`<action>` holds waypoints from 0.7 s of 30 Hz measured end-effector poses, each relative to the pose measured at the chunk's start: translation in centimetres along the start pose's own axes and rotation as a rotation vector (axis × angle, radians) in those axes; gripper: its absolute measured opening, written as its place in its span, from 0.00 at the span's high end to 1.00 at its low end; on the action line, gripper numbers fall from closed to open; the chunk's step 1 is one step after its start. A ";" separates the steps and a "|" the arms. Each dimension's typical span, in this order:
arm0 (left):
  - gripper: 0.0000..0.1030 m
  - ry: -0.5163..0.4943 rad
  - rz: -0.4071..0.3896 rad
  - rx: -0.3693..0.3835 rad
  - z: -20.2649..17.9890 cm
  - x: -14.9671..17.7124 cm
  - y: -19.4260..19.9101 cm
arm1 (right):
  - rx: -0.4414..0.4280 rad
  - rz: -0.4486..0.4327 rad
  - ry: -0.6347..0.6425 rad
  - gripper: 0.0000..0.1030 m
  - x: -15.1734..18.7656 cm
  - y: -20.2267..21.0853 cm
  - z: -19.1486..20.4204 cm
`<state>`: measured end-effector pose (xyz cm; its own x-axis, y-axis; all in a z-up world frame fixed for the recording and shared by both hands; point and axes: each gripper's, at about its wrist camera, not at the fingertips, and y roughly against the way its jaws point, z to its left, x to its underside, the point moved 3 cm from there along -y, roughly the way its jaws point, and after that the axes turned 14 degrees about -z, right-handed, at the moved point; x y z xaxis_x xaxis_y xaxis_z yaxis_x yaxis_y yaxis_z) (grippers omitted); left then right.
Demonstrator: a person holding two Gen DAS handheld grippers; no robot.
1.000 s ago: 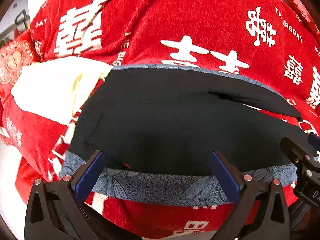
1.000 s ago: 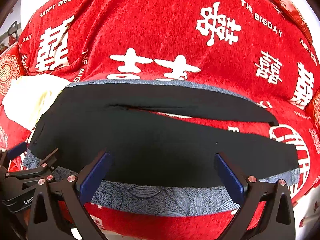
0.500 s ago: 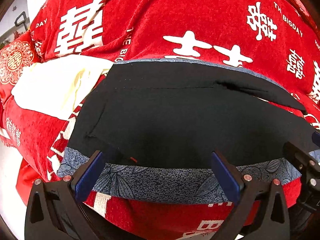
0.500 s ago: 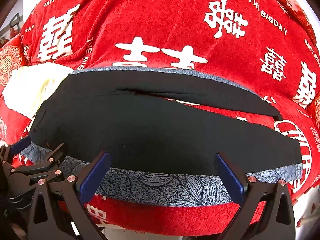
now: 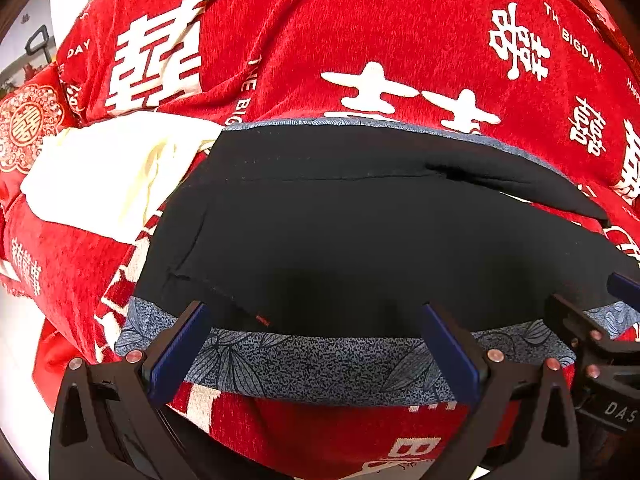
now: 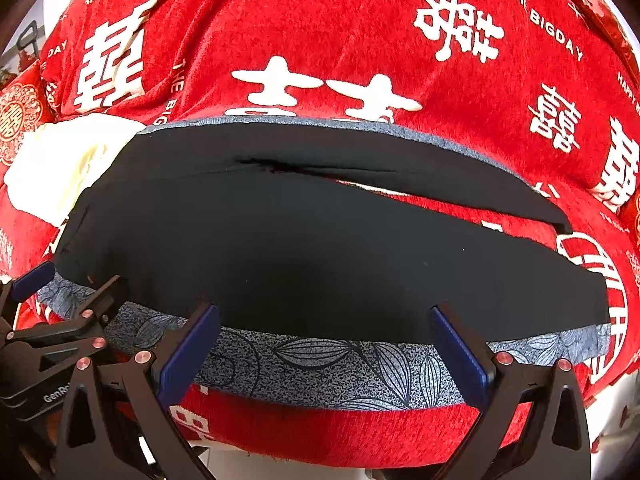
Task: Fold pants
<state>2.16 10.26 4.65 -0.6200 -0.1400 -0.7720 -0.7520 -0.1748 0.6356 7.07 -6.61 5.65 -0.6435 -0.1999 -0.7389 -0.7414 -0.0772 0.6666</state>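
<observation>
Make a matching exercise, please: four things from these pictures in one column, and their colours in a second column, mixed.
Things:
1. pants
2. blanket
3. cloth left of the pants
4. pads of the left tongs

Colours:
A. cream
B. blue
C. black with a grey leaf-print edge
D. red with white characters

Pairs: 1-C, 2-D, 3-A, 4-B

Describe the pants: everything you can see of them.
The pants are black, matte, soft-looking fabric, spread flat with their length running left to right across the red blanket. A blue-grey leaf-print band runs along the near edge; a thinner strip edges the far side. The two legs part toward the right, showing red between. A cream cloth lies at their left end. Both grippers' jaws are open at the near edge, gripping nothing.
</observation>
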 end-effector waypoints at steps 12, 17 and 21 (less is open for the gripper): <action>0.00 -0.006 0.011 0.002 -0.3 -0.4 0.2 | -0.003 0.012 -0.014 0.00 0.0 -0.2 -0.4; 0.00 -0.011 0.014 -0.001 -0.3 -0.8 0.3 | -0.002 0.013 -0.017 0.00 -0.2 -0.5 -0.5; 0.00 -0.020 0.015 -0.004 -0.2 -1.5 0.0 | -0.026 0.024 0.001 0.00 -0.7 -1.1 -0.3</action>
<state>3.08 10.27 5.81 -0.6357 -0.1231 -0.7621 -0.7415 -0.1770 0.6471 8.42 -6.71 5.43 -0.6608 -0.2032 -0.7226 -0.7206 -0.0977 0.6864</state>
